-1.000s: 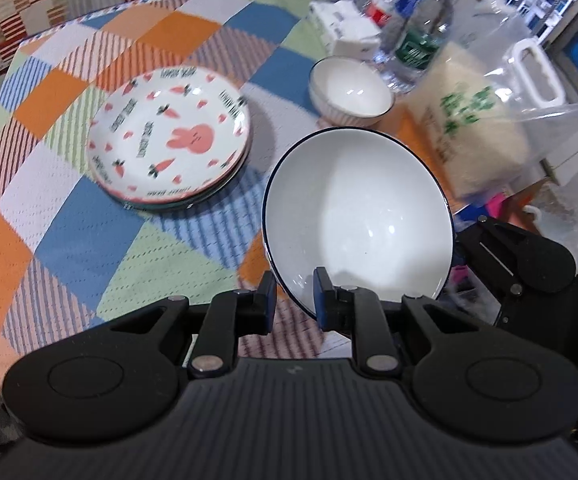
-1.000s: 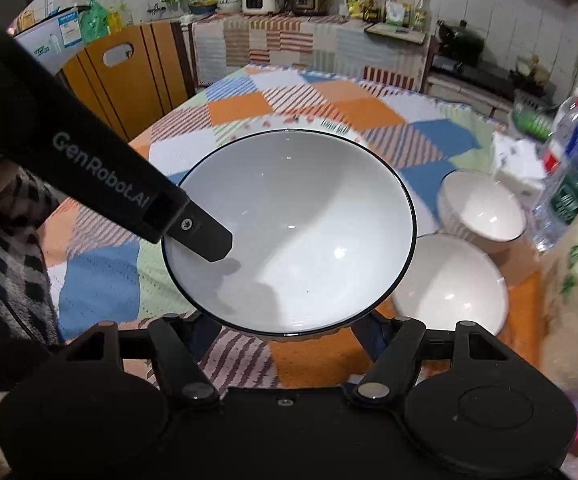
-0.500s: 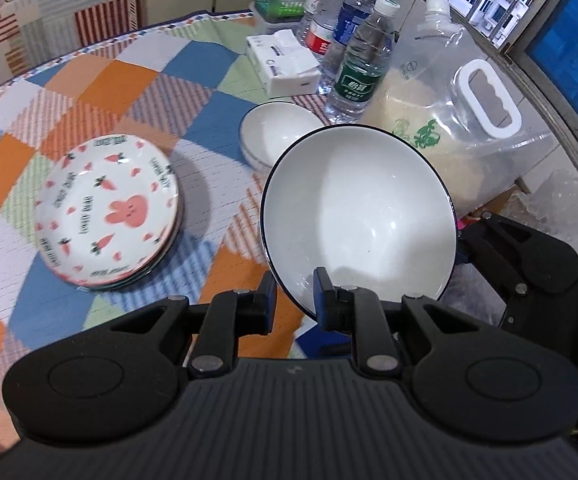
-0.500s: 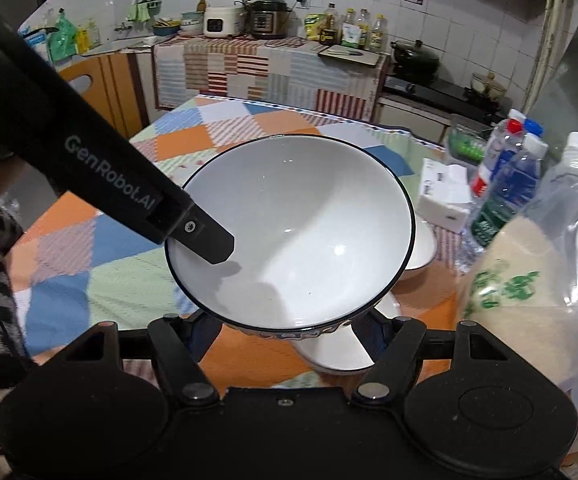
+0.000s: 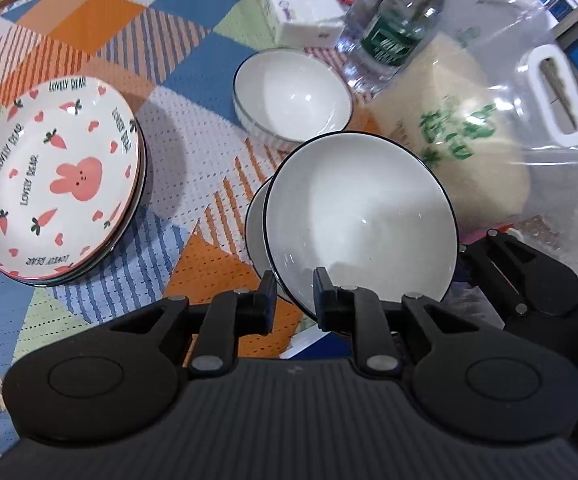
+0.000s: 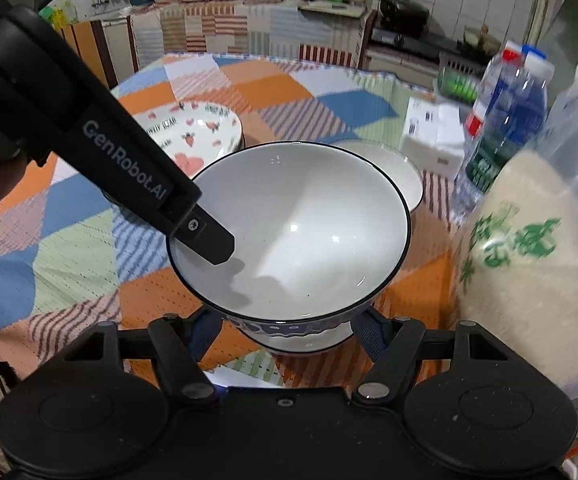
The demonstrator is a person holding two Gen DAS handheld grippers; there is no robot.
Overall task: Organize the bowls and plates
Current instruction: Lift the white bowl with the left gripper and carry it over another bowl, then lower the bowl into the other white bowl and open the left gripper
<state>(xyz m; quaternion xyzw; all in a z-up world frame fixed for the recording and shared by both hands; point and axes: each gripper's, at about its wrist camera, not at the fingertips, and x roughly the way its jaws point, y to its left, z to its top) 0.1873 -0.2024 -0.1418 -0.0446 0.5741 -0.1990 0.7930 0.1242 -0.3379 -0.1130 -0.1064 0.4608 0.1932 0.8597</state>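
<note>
**Observer:** Where is the bowl?

**Operator:** I have the large black-rimmed bowl [image 6: 301,232] lifted off the tabletop [image 5: 209,56], hanging above a second white bowl [image 5: 254,224] near the tabletop's right edge. Only a sliver of that lower bowl shows past the held one. I can't tell whether the two touch.

**Observer:** Grip?

**Operator:** Two grips. My left gripper [image 5: 295,294] is nearly closed, pinching the rim, one finger inside, one outside. My right gripper [image 6: 285,330] stands wide, its fingers [image 6: 363,334] against either side of the patterned base. The bowl tips toward the left gripper's camera.

**Observer:** Surroundings?

**Operator:** A smaller bowl [image 5: 291,98] sits farther in, apart from the held one. The stack of rabbit-and-carrot plates [image 5: 55,182] lies well to the left. Along the right edge: a clear bag of rice [image 5: 485,148] with a white handle, just beside the bowls; water bottles [image 5: 393,24] behind it; a tissue pack [image 5: 301,12] at the far side. The bottles and the bag are blurred.
</note>
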